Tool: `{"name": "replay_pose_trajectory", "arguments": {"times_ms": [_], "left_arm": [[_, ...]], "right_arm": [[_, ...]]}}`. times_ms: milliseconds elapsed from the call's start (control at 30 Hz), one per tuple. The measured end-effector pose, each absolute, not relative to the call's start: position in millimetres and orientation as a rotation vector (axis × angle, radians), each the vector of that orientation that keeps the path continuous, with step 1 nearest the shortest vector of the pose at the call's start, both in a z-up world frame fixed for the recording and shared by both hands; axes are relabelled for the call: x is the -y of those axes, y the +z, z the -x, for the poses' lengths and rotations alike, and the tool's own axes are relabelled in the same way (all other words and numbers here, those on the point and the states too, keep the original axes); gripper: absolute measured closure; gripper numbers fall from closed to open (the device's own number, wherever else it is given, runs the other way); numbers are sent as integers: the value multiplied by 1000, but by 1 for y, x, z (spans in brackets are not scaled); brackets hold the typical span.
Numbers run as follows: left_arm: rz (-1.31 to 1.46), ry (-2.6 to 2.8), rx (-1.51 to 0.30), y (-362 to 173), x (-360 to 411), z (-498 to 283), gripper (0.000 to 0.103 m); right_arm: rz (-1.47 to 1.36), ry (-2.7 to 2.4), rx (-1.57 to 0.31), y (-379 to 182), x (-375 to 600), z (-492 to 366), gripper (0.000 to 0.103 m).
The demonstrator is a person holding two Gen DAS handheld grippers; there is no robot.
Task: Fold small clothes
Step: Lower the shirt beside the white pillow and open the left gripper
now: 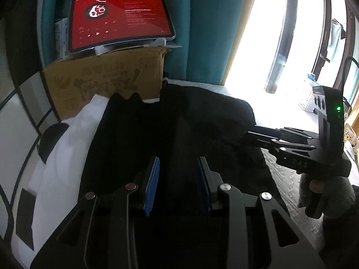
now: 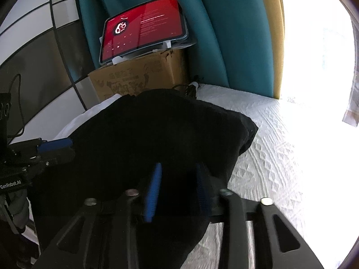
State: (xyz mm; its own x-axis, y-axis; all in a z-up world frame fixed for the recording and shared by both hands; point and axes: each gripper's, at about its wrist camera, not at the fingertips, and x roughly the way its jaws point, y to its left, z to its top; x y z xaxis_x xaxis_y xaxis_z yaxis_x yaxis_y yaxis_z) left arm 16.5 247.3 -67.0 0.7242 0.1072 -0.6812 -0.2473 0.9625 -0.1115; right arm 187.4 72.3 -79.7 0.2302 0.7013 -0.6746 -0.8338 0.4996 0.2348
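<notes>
A black garment (image 1: 179, 116) lies heaped on the white bedspread (image 2: 269, 145); in the right wrist view the garment (image 2: 157, 123) shows a folded corner at its right. My left gripper (image 1: 178, 163) is at the garment's near edge, with dark cloth filling the gap between its blue pads. Seen from the right wrist, the left gripper (image 2: 70, 148) bites the garment's left edge. My right gripper (image 2: 178, 168) stands over the near right edge, its pads apart with cloth lying loose between them. From the left wrist, the right gripper (image 1: 250, 135) reaches in from the right, held by a gloved hand (image 1: 316, 186).
A cardboard box (image 1: 107, 76) stands behind the garment with a red-screened tablet (image 1: 121, 18) on top. Teal curtains (image 2: 235, 33) hang behind. A white pillow (image 1: 67, 145) lies at the left. Bright bare bedspread stretches to the right.
</notes>
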Motion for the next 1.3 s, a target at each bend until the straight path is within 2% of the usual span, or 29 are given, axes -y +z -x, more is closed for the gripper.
{"name": "replay_pose_trajectory", "arguments": {"times_ms": [33,67,667,1300], "left_arm": [[202,198,-737,-68,-247,-15,70],[203,198,-739,-68,-246,-13,70],[215,190,-699,-65,-224,18,70],[198,90,-643,-47,-158,16,70]], "right_arm": [[186,1066,-815,-79,-71,-185,40],[185,1066,-814,-79,-69,-184,34],[202,1050,-794,-67,-35,-153,34],[180,936,-723,-32,56,-146,34]]}}
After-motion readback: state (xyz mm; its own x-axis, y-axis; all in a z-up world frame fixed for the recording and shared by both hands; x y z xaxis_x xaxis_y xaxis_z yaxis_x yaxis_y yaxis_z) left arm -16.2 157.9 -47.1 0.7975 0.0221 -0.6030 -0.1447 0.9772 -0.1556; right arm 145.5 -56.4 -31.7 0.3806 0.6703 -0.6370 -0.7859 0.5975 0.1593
